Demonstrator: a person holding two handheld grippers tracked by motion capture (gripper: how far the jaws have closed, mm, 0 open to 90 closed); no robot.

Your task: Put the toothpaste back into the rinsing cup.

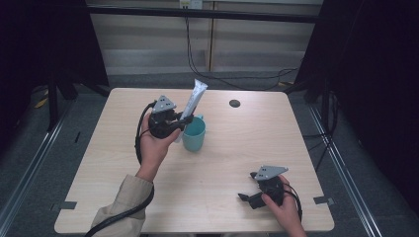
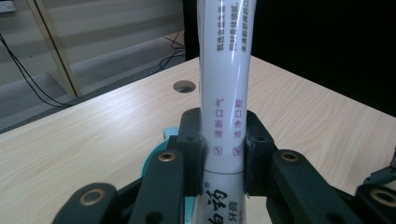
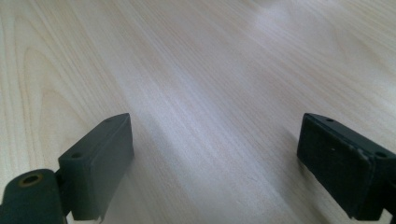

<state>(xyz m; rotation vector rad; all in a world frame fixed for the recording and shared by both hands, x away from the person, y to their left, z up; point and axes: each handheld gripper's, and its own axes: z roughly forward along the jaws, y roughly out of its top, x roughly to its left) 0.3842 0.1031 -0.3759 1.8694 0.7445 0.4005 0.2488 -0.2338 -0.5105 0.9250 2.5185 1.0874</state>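
A white toothpaste tube [image 1: 193, 100] with red and dark printed characters stands nearly upright above the tabletop [image 1: 232, 148], leaning slightly so its flat crimped end points up and away from the person. Its lower part is clamped between the two black fingers [image 2: 190, 140] of the left gripper [image 1: 183, 120], which press on either side of it. Just beside and below the tube sits a teal mug [image 1: 194, 134], upright on the tabletop near its middle, its opening facing up and its handle on the far side.
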